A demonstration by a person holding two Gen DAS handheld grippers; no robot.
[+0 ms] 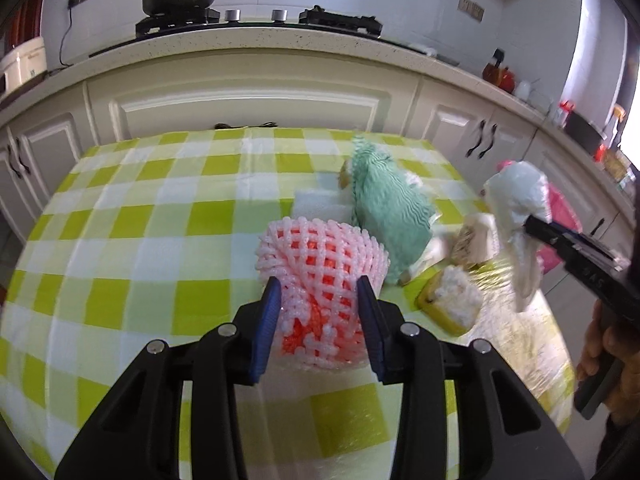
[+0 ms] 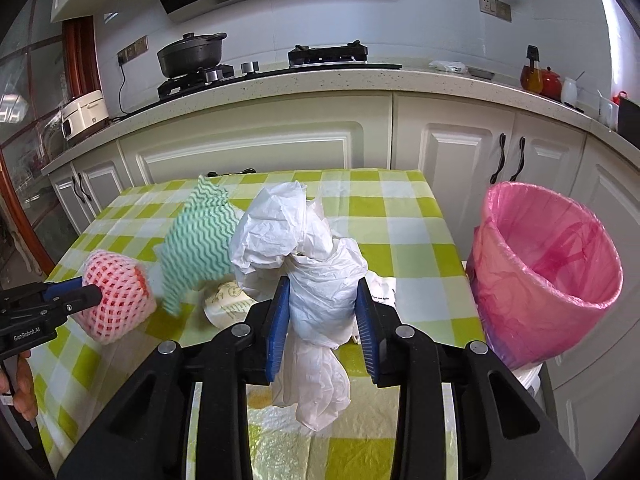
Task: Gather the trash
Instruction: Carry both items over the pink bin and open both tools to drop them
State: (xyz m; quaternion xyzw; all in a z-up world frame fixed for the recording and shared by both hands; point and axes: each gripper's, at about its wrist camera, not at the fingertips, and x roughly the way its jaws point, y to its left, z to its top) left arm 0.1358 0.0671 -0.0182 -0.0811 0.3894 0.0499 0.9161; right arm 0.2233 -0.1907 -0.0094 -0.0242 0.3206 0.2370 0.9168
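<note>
My left gripper [image 1: 320,292] is shut on a pink foam fruit net [image 1: 320,264] and holds it over the green checked tablecloth [image 1: 140,220]. The net also shows in the right wrist view [image 2: 116,296]. My right gripper [image 2: 323,292] is shut on a crumpled white plastic bag [image 2: 320,280], lifted above the table; the bag also shows in the left wrist view [image 1: 516,200]. A green wavy cloth [image 1: 388,204] lies in the trash pile, also visible in the right wrist view [image 2: 200,240]. A bin with a pink liner [image 2: 548,272] stands right of the table.
Fruit peel pieces [image 1: 448,300], a white foam block [image 1: 320,204] and a printed paper cup [image 2: 226,300] lie on the table. Kitchen cabinets [image 2: 260,148] and a counter with a stove and black pot [image 2: 192,56] stand behind the table.
</note>
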